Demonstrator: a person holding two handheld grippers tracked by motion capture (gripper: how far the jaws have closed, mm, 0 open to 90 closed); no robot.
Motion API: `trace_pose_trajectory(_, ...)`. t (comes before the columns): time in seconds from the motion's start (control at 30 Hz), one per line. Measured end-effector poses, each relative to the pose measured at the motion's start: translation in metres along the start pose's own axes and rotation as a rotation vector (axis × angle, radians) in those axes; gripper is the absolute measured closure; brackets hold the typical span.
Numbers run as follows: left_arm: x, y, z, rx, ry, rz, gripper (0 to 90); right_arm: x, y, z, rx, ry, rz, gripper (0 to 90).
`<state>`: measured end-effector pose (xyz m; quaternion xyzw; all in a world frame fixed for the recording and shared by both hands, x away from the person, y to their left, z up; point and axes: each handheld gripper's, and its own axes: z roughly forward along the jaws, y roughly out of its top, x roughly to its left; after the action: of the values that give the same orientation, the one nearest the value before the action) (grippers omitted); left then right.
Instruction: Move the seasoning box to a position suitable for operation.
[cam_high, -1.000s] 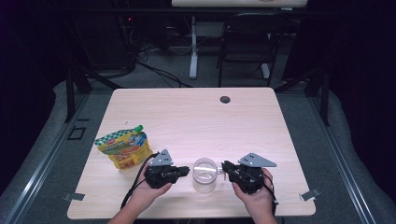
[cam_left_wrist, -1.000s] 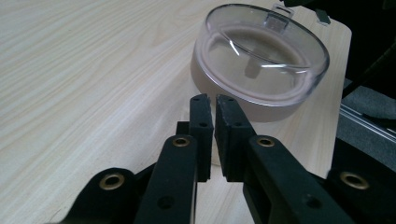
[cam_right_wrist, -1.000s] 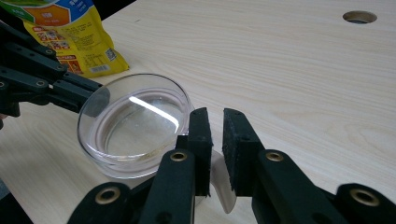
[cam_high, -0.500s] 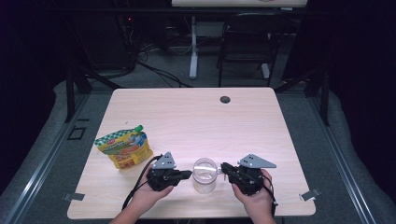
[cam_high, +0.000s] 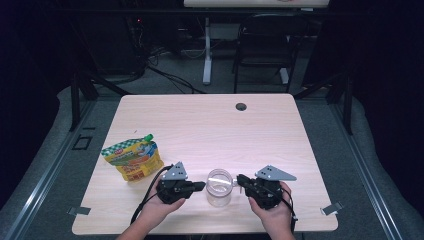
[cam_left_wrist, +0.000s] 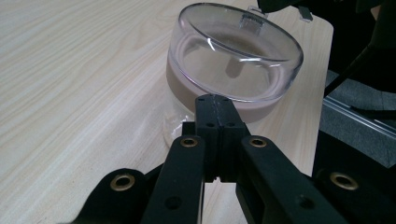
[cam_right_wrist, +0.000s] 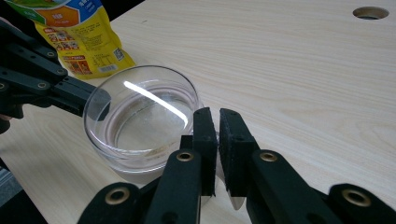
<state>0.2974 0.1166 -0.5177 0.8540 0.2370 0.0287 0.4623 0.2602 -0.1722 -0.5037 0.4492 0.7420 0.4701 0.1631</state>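
Note:
A clear jar (cam_high: 219, 187) with a clear domed lid (cam_left_wrist: 233, 60) stands near the table's front edge, between my two grippers. My left gripper (cam_high: 202, 186) is shut with nothing between its pads, and its tips (cam_left_wrist: 215, 100) rest against the side of the lid. My right gripper (cam_high: 240, 180) comes in from the jar's other side. Its jaws (cam_right_wrist: 218, 114) have just been closing and now stand a narrow slit apart at the lid's rim, pinching a small clear tab (cam_left_wrist: 250, 18) on the lid. The jar (cam_right_wrist: 140, 121) looks empty.
A yellow and green spouted pouch (cam_high: 134, 159) lies flat to the left of the jar, behind the left gripper (cam_right_wrist: 56, 88). A round cable hole (cam_high: 241, 106) sits at the table's far edge. Bare wood (cam_high: 210, 135) stretches behind the jar.
Both grippers' jaws have narrowed a little. The hands, the jar and the pouch stay where they were.

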Motion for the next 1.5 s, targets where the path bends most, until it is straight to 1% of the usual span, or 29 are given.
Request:
trace_pose_trajectory(0.17, 0.000, 0.001, -0.001, -0.010, -0.003, 0.004, 90.0, 0.001, -0.001, 0.000, -0.003, -0.002, 0.004, 86.2)
trace_pose_trajectory(0.23, 0.000, 0.002, 0.000, -0.011, -0.009, 0.000, 90.0, 0.001, -0.001, 0.000, -0.004, -0.004, 0.004, 86.2)
trace_pose_trajectory(0.47, -0.003, 0.007, -0.001, -0.019, -0.010, 0.016, 90.0, 0.003, -0.003, -0.001, -0.006, -0.009, 0.009, 86.8)
trace_pose_trajectory(0.5, -0.003, 0.008, -0.001, -0.019, -0.011, 0.017, 90.0, 0.004, -0.002, -0.001, -0.002, -0.018, 0.004, 86.7)
trace_pose_trajectory(0.57, -0.003, 0.009, -0.001, -0.025, -0.013, 0.017, 90.0, 0.006, -0.002, -0.002, -0.005, -0.019, -0.005, 86.2)
trace_pose_trajectory(0.63, -0.003, 0.010, -0.001, -0.026, -0.013, 0.020, 90.0, 0.008, 0.000, -0.004, -0.002, -0.019, -0.014, 84.6)
trace_pose_trajectory(0.67, -0.003, 0.011, -0.001, -0.023, -0.014, 0.024, 90.0, 0.010, 0.001, -0.006, 0.004, -0.018, -0.023, 82.4)
trace_pose_trajectory(0.73, -0.004, 0.012, 0.000, -0.024, -0.014, 0.027, 90.0, 0.011, 0.001, -0.006, 0.004, -0.016, -0.024, 81.8)
trace_pose_trajectory(0.77, -0.005, 0.013, 0.000, -0.019, -0.008, 0.032, 90.0, 0.012, 0.001, -0.008, 0.007, -0.014, -0.026, 80.9)
trace_pose_trajectory(0.8, -0.005, 0.014, 0.000, -0.022, -0.013, 0.035, 90.0, 0.013, -0.001, -0.009, 0.006, -0.010, -0.024, 79.1)
trace_pose_trajectory(0.93, -0.007, 0.016, -0.001, -0.029, -0.012, 0.037, 90.0, 0.018, -0.009, -0.011, 0.031, -0.005, -0.059, 72.5)
trace_pose_trajectory(1.07, -0.009, 0.018, -0.001, -0.031, -0.012, 0.035, 90.0, 0.023, -0.014, -0.010, 0.060, -0.001, -0.107, 68.8)
trace_pose_trajectory(1.1, -0.009, 0.019, -0.002, -0.026, -0.012, 0.034, 90.0, 0.025, -0.015, -0.009, 0.060, -0.002, -0.118, 67.8)
trace_pose_trajectory(1.2, -0.011, 0.022, -0.003, -0.032, -0.016, 0.031, 90.0, 0.029, -0.017, -0.008, 0.064, -0.007, -0.142, 66.0)
trace_pose_trajectory(1.3, -0.012, 0.024, -0.003, -0.038, -0.020, 0.032, 90.0, 0.032, -0.019, -0.007, 0.081, -0.005, -0.157, 64.1)
trace_pose_trajectory(1.33, -0.012, 0.024, -0.003, -0.034, -0.020, 0.034, 90.0, 0.033, -0.019, -0.005, 0.078, -0.004, -0.163, 63.0)
trace_pose_trajectory(1.5, -0.013, 0.024, -0.003, -0.037, -0.022, 0.034, 90.0, 0.039, -0.021, -0.001, 0.071, -0.032, -0.192, 58.6)
